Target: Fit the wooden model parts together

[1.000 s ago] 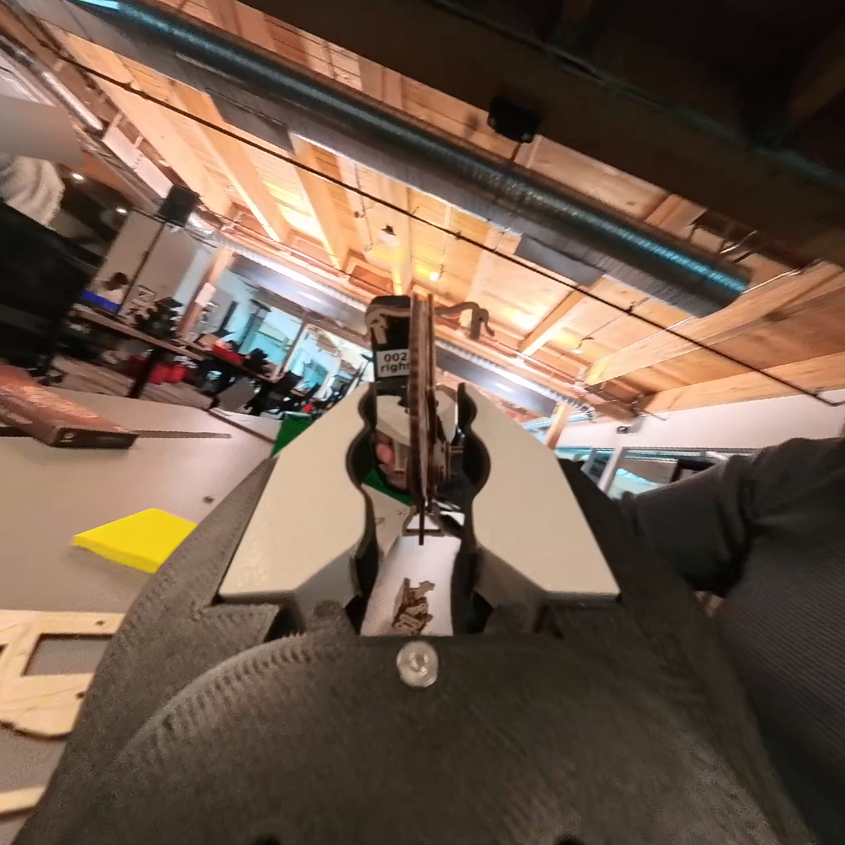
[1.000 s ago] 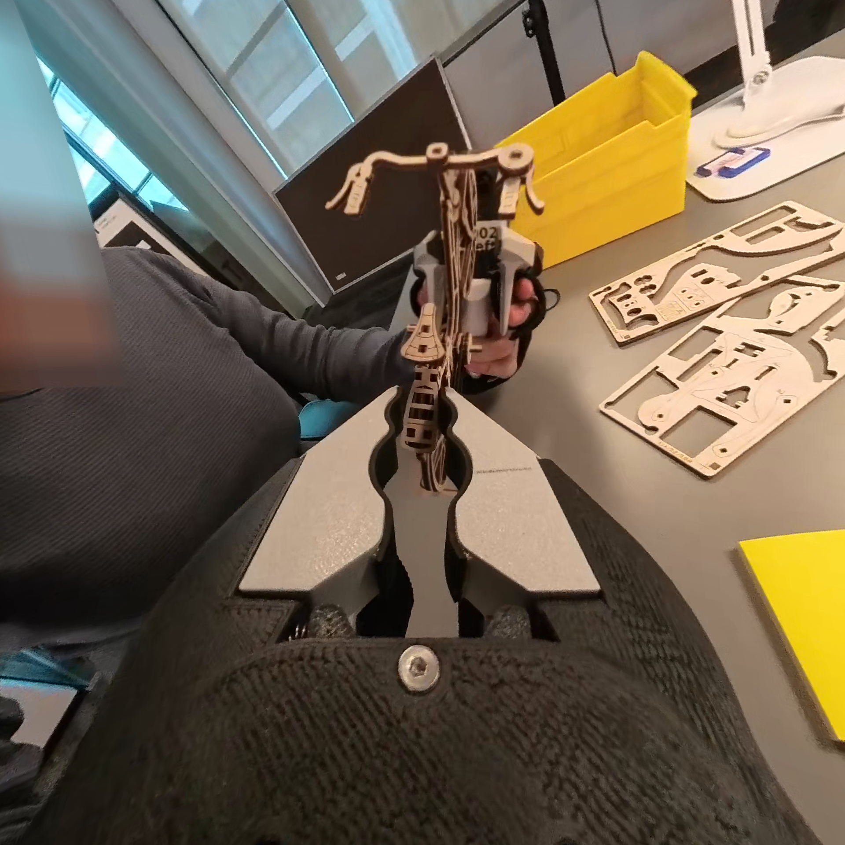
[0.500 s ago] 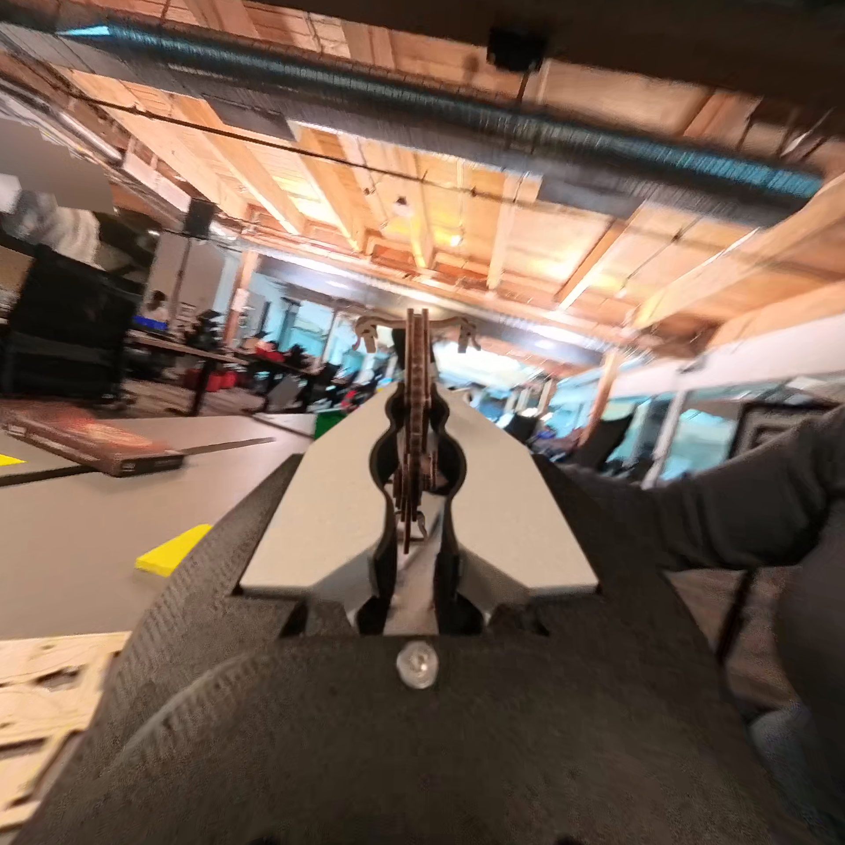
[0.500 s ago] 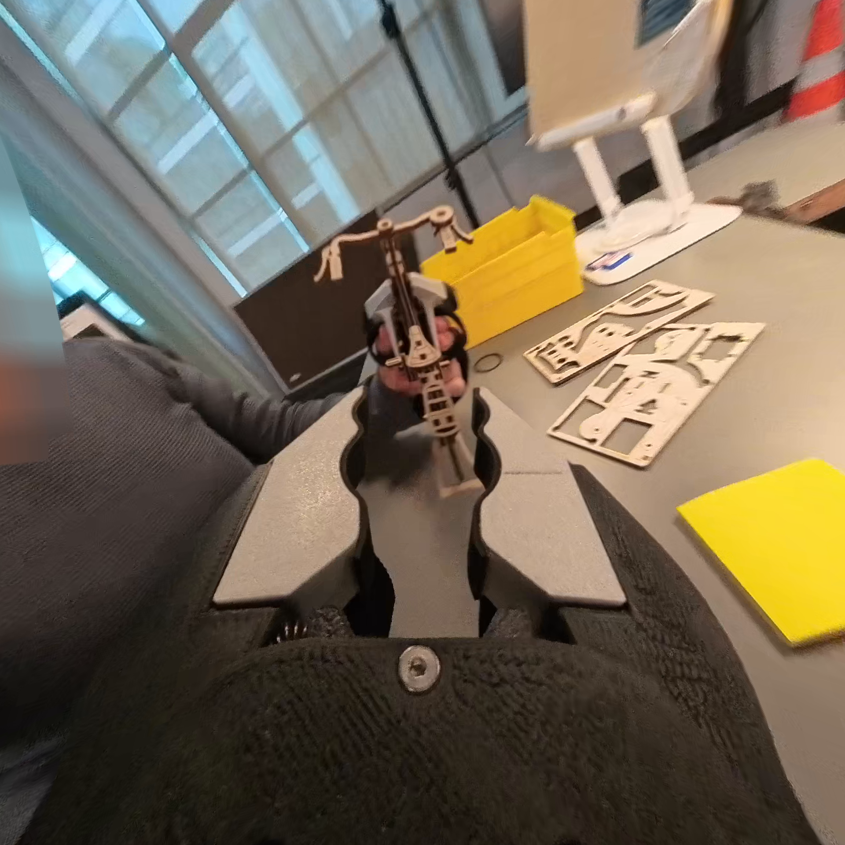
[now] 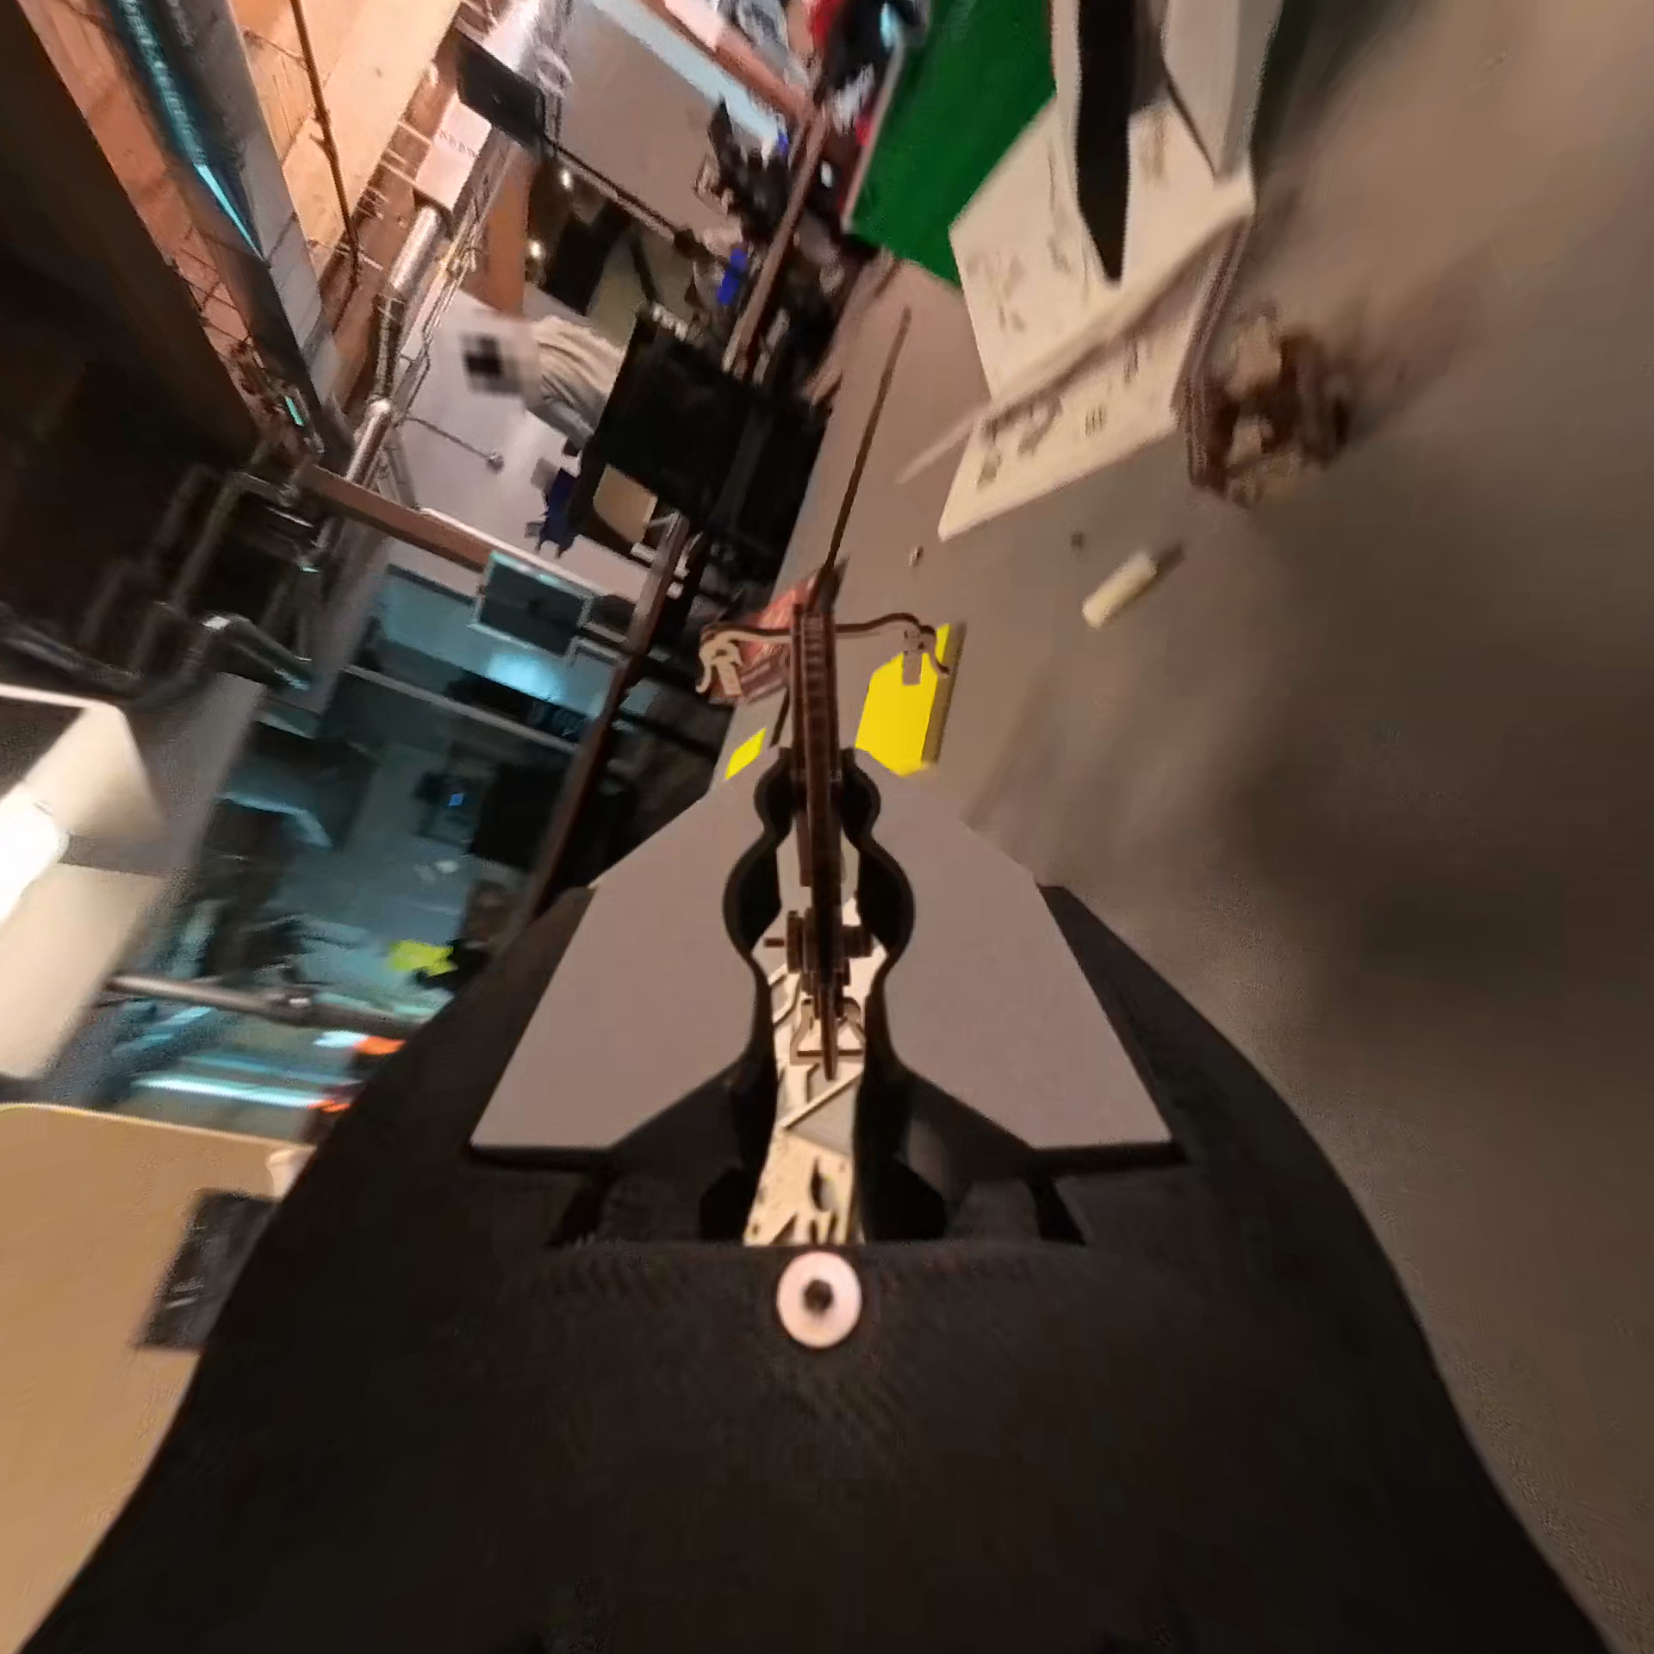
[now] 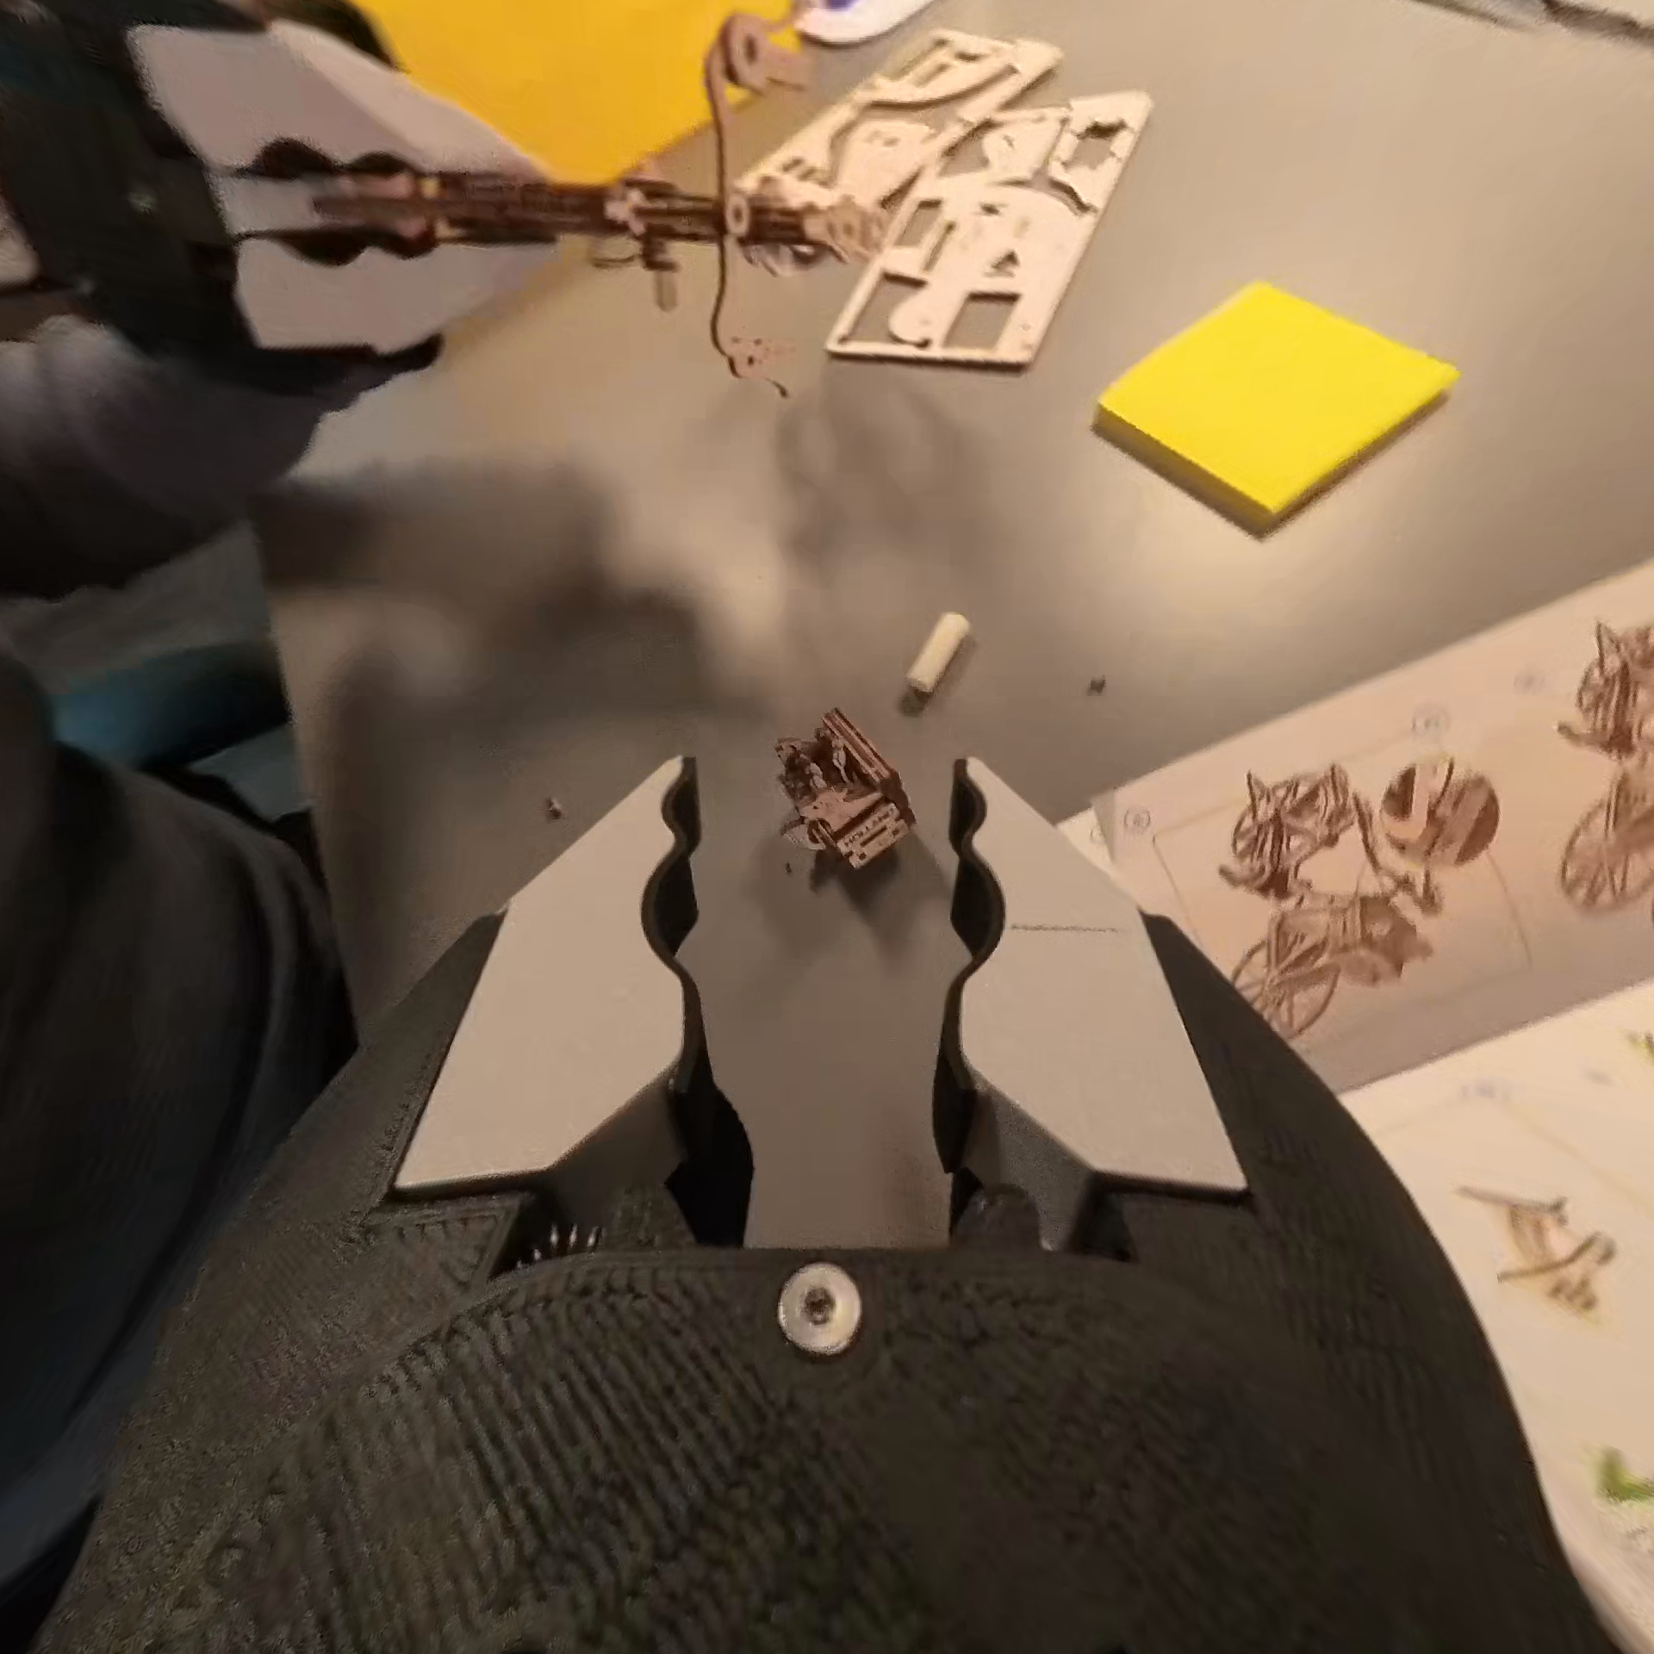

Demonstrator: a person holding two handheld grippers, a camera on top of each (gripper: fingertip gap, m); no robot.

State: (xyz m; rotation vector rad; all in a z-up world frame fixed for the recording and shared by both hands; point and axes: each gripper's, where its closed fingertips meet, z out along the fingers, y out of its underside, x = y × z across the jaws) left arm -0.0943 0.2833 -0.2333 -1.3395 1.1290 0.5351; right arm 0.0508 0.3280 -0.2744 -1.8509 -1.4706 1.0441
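My left gripper (image 5: pixel 814 779) is shut on the wooden bicycle model (image 5: pixel 813 859), whose handlebars (image 5: pixel 810 640) stick out past the fingertips. In the right wrist view this gripper (image 6: pixel 519 219) is at the top left and holds the model (image 6: pixel 644 215) sideways above the grey table (image 6: pixel 537 555). My right gripper (image 6: pixel 823 774) is open and empty, low over the table. A small dark wooden sub-assembly (image 6: pixel 846 810) lies on the table between its fingertips, touching neither. It also shows, blurred, in the left wrist view (image 5: pixel 1262 421).
A short white dowel (image 6: pixel 935 649) lies just beyond the sub-assembly. Punched-out wooden part sheets (image 6: pixel 967 197) and a yellow pad (image 6: pixel 1271 412) lie farther off, with a yellow bin (image 6: pixel 555 80) behind. Instruction sheets (image 6: pixel 1342 850) lie at the right. A person's dark sleeve (image 6: pixel 134 984) is at the left. The left gripper's tips are roughly 15 cm from the right gripper's. To reach the short white dowel (image 6: pixel 935 649) in a straight line is about 9 cm for my right fingers, about 15 cm for my left.
My right gripper let go of the model, opened wide and dropped over the small sub-assembly on the table. My left gripper rolled the model onto its side and swung toward the table.
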